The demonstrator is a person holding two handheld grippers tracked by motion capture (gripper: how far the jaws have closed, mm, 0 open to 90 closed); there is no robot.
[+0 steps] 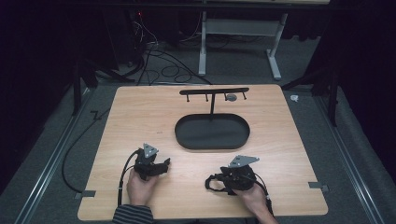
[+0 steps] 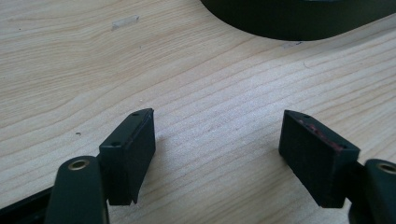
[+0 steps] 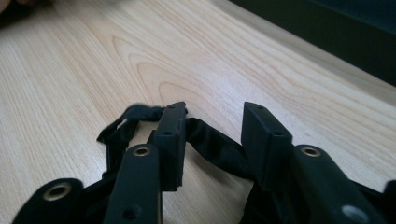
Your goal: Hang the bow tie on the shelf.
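Pale wood grain covers the surface [image 1: 140,116], a rounded board with a wide bare stretch on its left and far-left parts. Near its front edge the left gripper [image 1: 161,166] rests with its fingers [image 2: 133,149] spread wide over bare wood, nothing between them. Well apart to the right, the right gripper [image 1: 219,182] lies low on the surface, pointing left; its fingers [image 3: 170,140] stand partly apart astride a black strap [image 3: 210,142], which runs across the gap between them. Whether the pads press on the strap cannot be told. The strap loops out to the left of that gripper and lies flat on the wood near the front edge. Beyond both grippers, about mid-surface, sits a black oval tray [image 1: 187,140] with a low rim, and from its far side rises a thin black hanger stand [image 1: 212,91] with a crossbar and pegs. Open wood lies between tray and grippers. Around the surface runs grey carpet [image 1: 60,140] with cables and a white frame [image 1: 243,28] behind.
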